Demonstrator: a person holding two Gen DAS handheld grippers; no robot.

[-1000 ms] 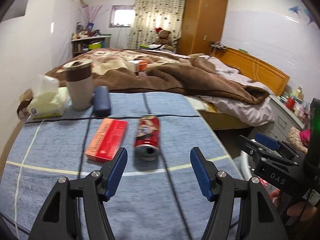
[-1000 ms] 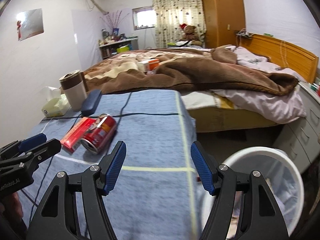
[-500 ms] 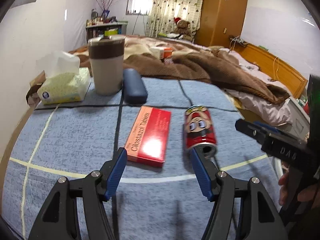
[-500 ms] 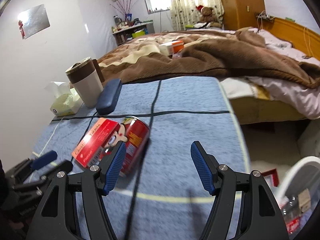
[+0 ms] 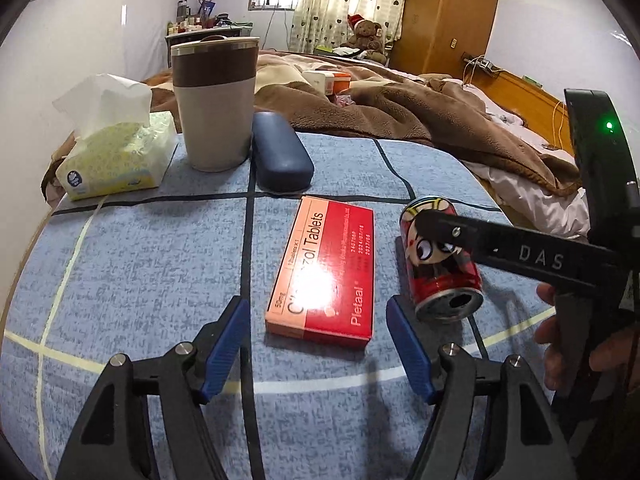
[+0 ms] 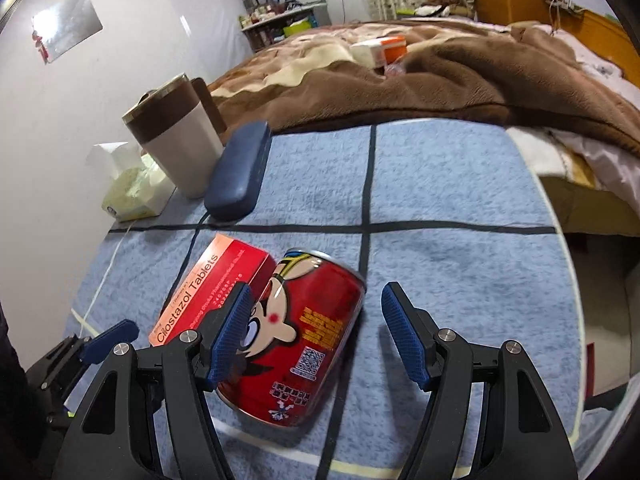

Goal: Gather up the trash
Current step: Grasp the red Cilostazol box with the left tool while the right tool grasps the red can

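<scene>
A red can [image 6: 304, 344] was seen lying on its side on the blue cloth of the desk [image 5: 132, 264]. The other things are placed relative to this can. A red tablet box [image 5: 326, 268] lay flat just beside it, on the side away from the bed [image 5: 400, 108]. Behind the box, a dark blue case [image 5: 280, 158] was lying, and next to the case a cup [image 5: 214, 100] was standing upright with a tissue pack [image 5: 116, 156] near it. The right gripper [image 6: 316, 336] was held spread around the can, which lay between its fingers; contact could not be told. The left gripper [image 5: 318, 344] was being opened in front of the box, with nothing held between its fingers.
</scene>
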